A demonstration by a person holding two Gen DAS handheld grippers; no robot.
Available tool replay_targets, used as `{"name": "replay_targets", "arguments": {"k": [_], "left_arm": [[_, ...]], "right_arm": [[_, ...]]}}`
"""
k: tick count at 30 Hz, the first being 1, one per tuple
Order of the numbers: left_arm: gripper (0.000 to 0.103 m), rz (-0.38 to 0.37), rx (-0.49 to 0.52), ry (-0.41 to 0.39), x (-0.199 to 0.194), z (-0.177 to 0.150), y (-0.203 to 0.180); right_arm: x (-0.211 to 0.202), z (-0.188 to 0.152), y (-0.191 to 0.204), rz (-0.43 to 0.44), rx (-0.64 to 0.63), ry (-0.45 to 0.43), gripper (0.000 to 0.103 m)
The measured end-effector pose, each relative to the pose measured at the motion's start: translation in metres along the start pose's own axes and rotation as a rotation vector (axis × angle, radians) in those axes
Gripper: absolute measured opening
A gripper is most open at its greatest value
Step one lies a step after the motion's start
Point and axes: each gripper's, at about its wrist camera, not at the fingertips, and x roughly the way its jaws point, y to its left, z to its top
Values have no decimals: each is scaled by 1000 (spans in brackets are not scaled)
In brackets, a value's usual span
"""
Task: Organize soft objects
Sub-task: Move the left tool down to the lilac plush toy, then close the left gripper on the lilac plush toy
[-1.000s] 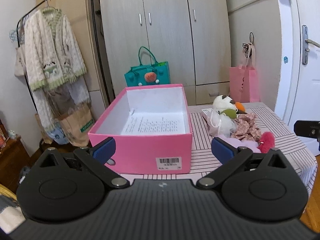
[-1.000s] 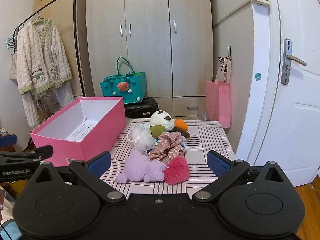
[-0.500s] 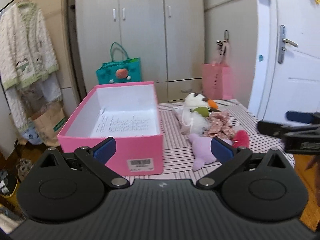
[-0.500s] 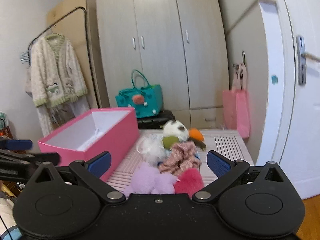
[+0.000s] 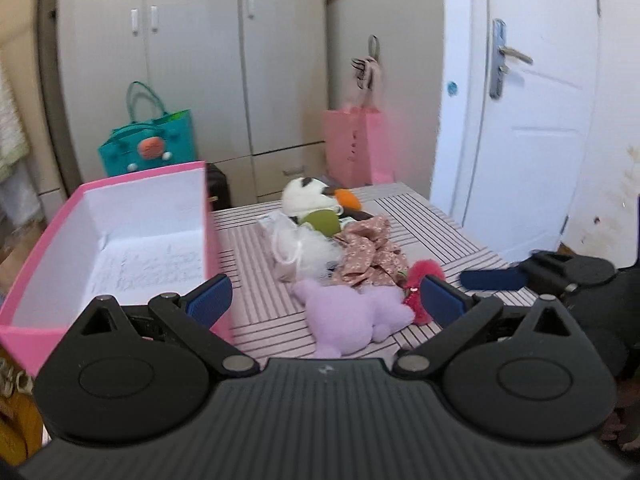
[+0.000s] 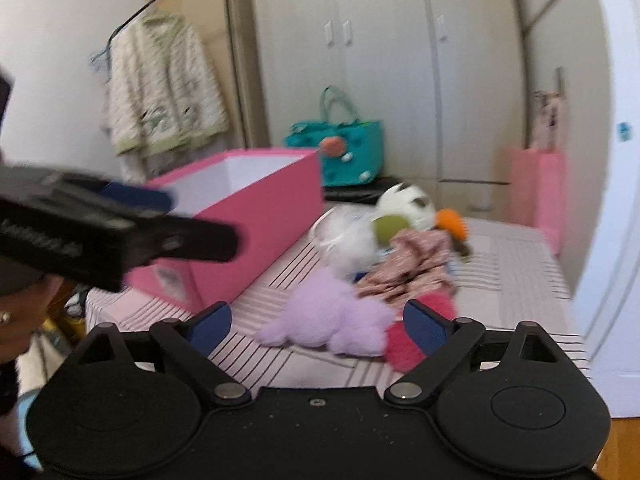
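Lilac plush toy (image 6: 332, 320), long axis across striped desk (image 5: 436, 228), beside pink box (image 5: 132, 216); floral cloth (image 5: 368, 256) behind; left gripper (image 5: 324, 300) jaws apart, right gripper (image 6: 316, 320) jaws closing, empty

No text readable, box label (image 6: 170, 279) and printing blurred

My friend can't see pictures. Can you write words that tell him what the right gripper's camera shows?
The right gripper, jaws closing with nothing between its pads, points at a purple plush toy and red fluffy toy on a striped table. More soft toys are piled behind, beside an open pink box. The left gripper reaches in, blurred.
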Motion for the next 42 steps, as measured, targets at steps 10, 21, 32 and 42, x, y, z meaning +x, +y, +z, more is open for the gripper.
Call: {"name": "replay_targets", "arguments": {"k": [10,21,32,42], "left_arm": [[82,-99,2,183,74,1,-3],[79,-99,-75,302,118,-11,0],[79,-151,-238,343,133,-20,14],[66,-112,-196,303,126,-21,9]], "right_arm": [[52,-6,-10,24,16,87,87],[70,-19,-28,-55,31,177,87],[72,-18,-25,-35,-20,135,87],[85,-25,-18,-66,-43,85,86]]}}
